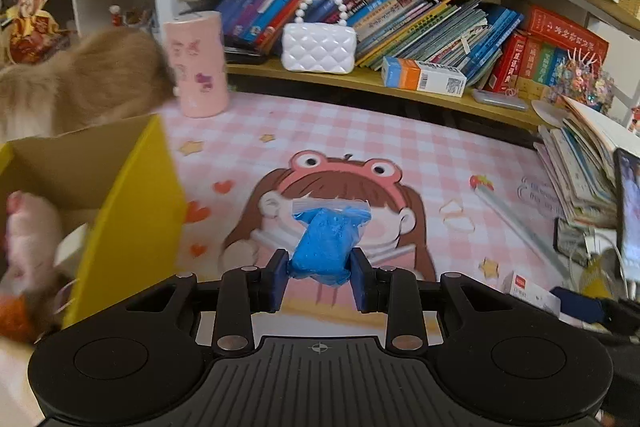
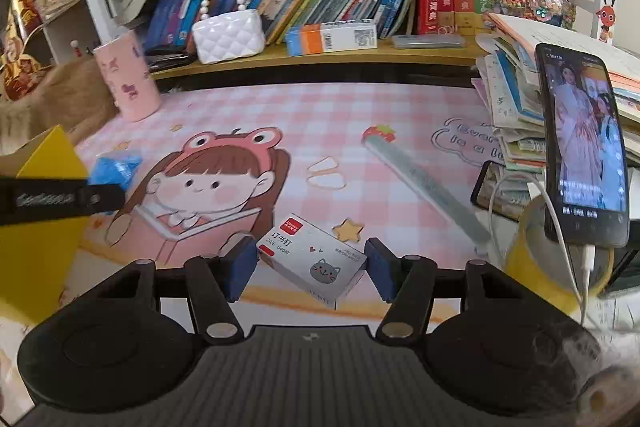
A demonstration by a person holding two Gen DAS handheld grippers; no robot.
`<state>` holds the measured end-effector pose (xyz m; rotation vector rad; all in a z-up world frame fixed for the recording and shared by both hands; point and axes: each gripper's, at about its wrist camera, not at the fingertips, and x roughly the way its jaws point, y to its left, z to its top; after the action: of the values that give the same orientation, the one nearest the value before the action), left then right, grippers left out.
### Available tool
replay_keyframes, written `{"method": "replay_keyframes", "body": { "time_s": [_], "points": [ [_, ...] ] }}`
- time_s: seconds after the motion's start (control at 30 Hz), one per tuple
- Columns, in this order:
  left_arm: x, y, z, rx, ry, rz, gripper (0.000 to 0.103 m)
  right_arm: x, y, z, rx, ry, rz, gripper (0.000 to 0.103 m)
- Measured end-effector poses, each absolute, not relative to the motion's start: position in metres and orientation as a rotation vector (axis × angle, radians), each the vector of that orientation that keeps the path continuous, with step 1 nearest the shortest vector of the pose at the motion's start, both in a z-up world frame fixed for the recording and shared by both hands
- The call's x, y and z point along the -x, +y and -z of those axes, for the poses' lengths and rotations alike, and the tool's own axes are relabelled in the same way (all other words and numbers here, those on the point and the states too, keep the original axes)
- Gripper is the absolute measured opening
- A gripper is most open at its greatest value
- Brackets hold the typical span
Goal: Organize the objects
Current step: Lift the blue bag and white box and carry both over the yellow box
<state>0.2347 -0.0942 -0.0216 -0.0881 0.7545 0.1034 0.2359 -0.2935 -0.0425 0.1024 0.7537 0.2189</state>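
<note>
My left gripper (image 1: 319,273) is shut on a blue plastic bag (image 1: 322,247), held above the pink cartoon desk mat (image 1: 400,155). A yellow cardboard box (image 1: 132,211) with soft toys inside stands just to its left. The bag (image 2: 114,169) and the box (image 2: 44,227) also show at the left of the right wrist view, with the left gripper's dark body in front. My right gripper (image 2: 310,271) is open, its blue fingers on either side of a small white staple box with a cat drawing (image 2: 312,261) that lies on the mat (image 2: 360,115).
A pink cylinder (image 1: 196,63) and a furry brown thing (image 1: 80,79) stand at the back left. A shelf holds books, a white quilted purse (image 1: 318,45) and an orange-white carton (image 1: 422,77). On the right are a book pile (image 2: 516,107), a propped phone (image 2: 582,147), a ruler (image 2: 428,183) and tape roll (image 2: 556,267).
</note>
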Motion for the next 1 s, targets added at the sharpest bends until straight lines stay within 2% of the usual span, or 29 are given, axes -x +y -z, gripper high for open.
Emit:
{"method": "replay_keyframes", "body": {
  "time_s": [0.57,1.0],
  "points": [
    [-0.116,-0.038,-0.006,0.095,0.725,-0.040,0.030,-0.140,-0.242,0.022,-0.081,0.822,-0.273,0.057],
    [-0.036,0.042,-0.003,0.068,0.737,-0.006,0.030,-0.067,-0.141,0.007,-0.058,0.802,-0.293,0.057]
  ]
}}
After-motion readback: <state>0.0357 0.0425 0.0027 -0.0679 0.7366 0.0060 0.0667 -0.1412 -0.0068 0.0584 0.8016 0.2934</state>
